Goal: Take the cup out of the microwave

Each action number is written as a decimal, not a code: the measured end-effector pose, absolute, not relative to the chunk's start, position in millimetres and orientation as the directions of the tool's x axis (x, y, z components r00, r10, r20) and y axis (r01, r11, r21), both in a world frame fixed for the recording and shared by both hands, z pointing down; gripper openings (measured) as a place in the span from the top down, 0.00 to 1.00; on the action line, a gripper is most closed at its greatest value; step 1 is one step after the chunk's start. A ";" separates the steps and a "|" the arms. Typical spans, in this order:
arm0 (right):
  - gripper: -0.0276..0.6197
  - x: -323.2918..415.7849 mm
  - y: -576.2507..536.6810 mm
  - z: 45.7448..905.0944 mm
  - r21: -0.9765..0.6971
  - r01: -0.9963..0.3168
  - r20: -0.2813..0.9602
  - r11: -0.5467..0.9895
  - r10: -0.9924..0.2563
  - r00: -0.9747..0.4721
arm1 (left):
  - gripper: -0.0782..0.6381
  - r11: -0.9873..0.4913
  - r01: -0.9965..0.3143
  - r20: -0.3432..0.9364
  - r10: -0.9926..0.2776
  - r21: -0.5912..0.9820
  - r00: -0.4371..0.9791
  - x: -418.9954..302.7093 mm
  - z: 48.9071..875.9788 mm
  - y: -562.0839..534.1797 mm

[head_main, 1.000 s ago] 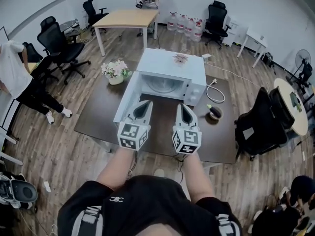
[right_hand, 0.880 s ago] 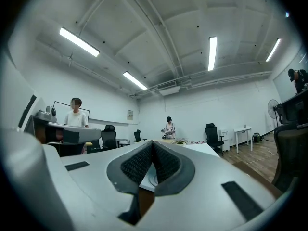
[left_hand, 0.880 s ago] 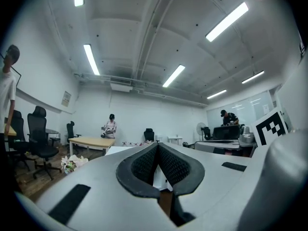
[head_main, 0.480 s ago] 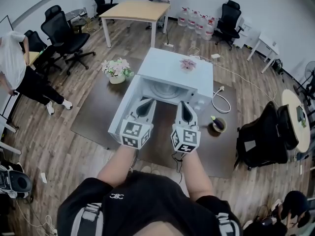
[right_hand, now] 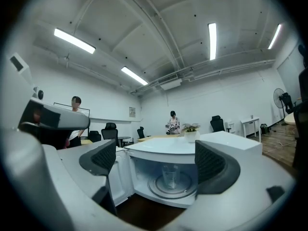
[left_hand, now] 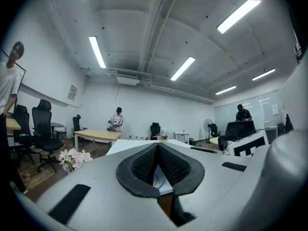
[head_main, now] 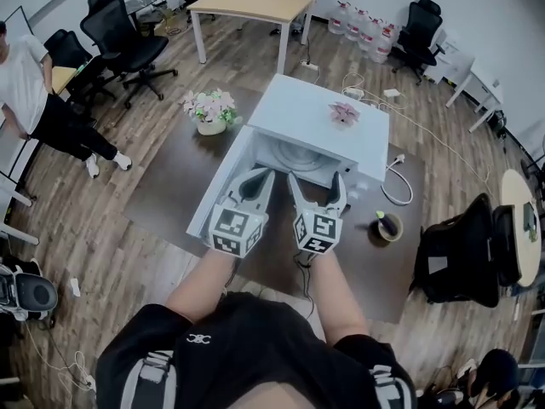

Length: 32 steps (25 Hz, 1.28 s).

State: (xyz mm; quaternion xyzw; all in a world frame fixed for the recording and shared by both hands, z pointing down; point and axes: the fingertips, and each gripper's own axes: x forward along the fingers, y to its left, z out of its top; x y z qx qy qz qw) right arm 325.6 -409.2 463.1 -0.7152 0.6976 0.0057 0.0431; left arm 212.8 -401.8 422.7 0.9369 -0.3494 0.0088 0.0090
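1. Your head camera looks steeply down from above your shoulders, taking in the whole table [head_main: 170, 177] and the microwave [head_main: 324, 113].
2. The camera on your left gripper [left_hand: 158, 147] faces level along its closed jaws, which block most of its view.
3. The camera on your right gripper [right_hand: 161, 162] faces level between its opening, empty jaws, close to the microwave's open front.
4. All three views share the microwave.
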 end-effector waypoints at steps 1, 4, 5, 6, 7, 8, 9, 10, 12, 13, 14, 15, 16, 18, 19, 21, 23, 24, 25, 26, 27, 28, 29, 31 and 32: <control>0.19 325.8 -417.7 472.3 -0.061 -0.998 -0.047 -0.023 -0.999 0.026 | 0.89 -0.753 -0.658 0.026 -0.657 0.010 0.753 212.8 424.6 -405.3; 0.16 325.8 -443.2 501.7 -0.073 -0.997 0.014 -0.026 -1.000 0.025 | 0.89 -0.743 -0.670 0.035 -0.669 0.008 0.742 212.6 430.1 -415.3; 0.16 326.6 -451.8 511.8 -0.073 -0.997 0.034 -0.030 -0.999 0.028 | 0.89 -0.739 -0.674 0.038 -0.673 0.007 0.738 212.3 431.5 -418.3; 0.15 328.2 -460.5 521.9 -0.074 -0.997 0.053 -0.036 -0.998 0.033 | 0.89 -0.735 -0.678 0.041 -0.678 0.006 0.734 211.9 433.2 -421.6; 0.15 330.6 -469.5 531.6 -0.076 -0.996 0.070 -0.044 -0.997 0.039 | 0.89 -0.730 -0.683 0.044 -0.683 0.007 0.729 211.4 435.3 -425.3; 0.15 333.6 -478.5 540.4 -0.083 -0.995 0.084 -0.053 -0.995 0.046 | 0.89 -0.724 -0.690 0.048 -0.688 0.008 0.724 210.7 438.0 -429.4; 0.15 337.2 -487.3 548.0 -0.093 -0.994 0.094 -0.063 -0.994 0.054 | 0.89 -0.717 -0.696 0.051 -0.695 0.013 0.717 209.7 441.5 -433.9; 0.15 341.4 -496.1 555.1 -0.102 -0.992 0.101 -0.074 -0.993 0.064 | 0.89 -0.710 -0.704 0.056 -0.702 0.021 0.710 208.6 445.6 -438.5; 0.15 349.5 -514.6 569.4 -0.104 -0.990 0.117 -0.096 -0.990 0.084 | 0.89 -0.693 -0.719 0.066 -0.717 0.043 0.694 206.0 453.6 -448.0; 0.15 352.6 -524.6 577.3 -0.096 -0.990 0.128 -0.103 -0.988 0.090 | 0.89 -0.685 -0.727 0.068 -0.724 0.051 0.687 204.7 456.4 -452.5; 0.15 355.2 -534.8 585.9 -0.087 -0.990 0.142 -0.107 -0.985 0.094 | 0.89 -0.678 -0.733 0.069 -0.730 0.055 0.680 204.0 458.7 -456.5; 0.15 358.1 -544.9 594.9 -0.078 -0.991 0.157 -0.111 -0.983 0.098 | 0.89 -0.673 -0.738 0.072 -0.735 0.056 0.675 203.9 461.0 -460.1; 0.15 361.6 -554.6 603.8 -0.071 -0.991 0.170 -0.117 -0.980 0.104 | 0.89 -0.668 -0.742 0.076 -0.738 0.054 0.670 204.5 463.8 -463.3; 0.15 369.3 -573.1 618.6 -0.062 -0.989 0.189 -0.134 -0.975 0.120 | 0.89 -0.661 -0.748 0.090 -0.743 0.051 0.663 206.3 469.8 -469.3; 0.15 372.5 -582.1 624.8 -0.058 -0.988 0.198 -0.141 -0.972 0.127 | 0.89 -0.658 -0.751 0.097 -0.745 0.049 0.660 207.0 472.3 -472.1; 0.15 377.7 -598.6 636.4 -0.054 -0.987 0.221 -0.153 -0.966 0.137 | 0.89 -0.653 -0.756 0.108 -0.749 0.045 0.654 207.3 476.0 -476.8; 0.15 383.0 -612.9 644.7 -0.057 -0.984 0.236 -0.167 -0.960 0.150 | 0.89 -0.651 -0.758 0.117 -0.750 0.039 0.651 207.4 479.6 -480.3; 0.15 385.5 -619.4 647.3 -0.060 -0.983 0.241 -0.175 -0.958 0.156 | 0.89 -0.652 -0.758 0.120 -0.750 0.034 0.650 207.7 480.9 -481.6; 0.15 387.5 -625.6 649.5 -0.064 -0.981 0.245 -0.181 -0.956 0.160 | 0.89 -0.653 -0.757 0.122 -0.749 0.028 0.651 208.3 481.9 -482.7; 0.15 388.7 -631.4 651.5 -0.067 -0.981 0.250 -0.184 -0.955 0.162 | 0.89 -0.656 -0.755 0.124 -0.748 0.020 0.653 208.9 482.5 -483.3; 0.15 389.2 -636.7 653.5 -0.069 -0.980 0.258 -0.185 -0.953 0.161 | 0.89 -0.658 -0.753 0.126 -0.746 0.011 0.654 209.4 483.1 -483.3; 0.15 388.9 -641.4 655.4 -0.071 -0.980 0.267 -0.183 -0.951 0.158 | 0.89 -0.661 -0.751 0.130 -0.744 -0.001 0.655 209.7 483.8 -482.8; 0.15 387.8 -645.7 657.1 -0.072 -0.981 0.277 -0.179 -0.949 0.153 | 0.89 -0.663 -0.748 0.135 -0.743 -0.014 0.656 209.6 484.6 -482.0; 0.16 384.6 -653.4 661.3 -0.065 -0.984 0.296 -0.169 -0.944 0.142 | 0.89 -0.665 -0.746 0.144 -0.742 -0.033 0.655 208.3 486.8 -481.0; 0.16 383.5 -656.3 664.0 -0.058 -0.985 0.306 -0.166 -0.942 0.141 | 0.89 -0.665 -0.746 0.147 -0.742 -0.035 0.654 207.3 488.2 -480.9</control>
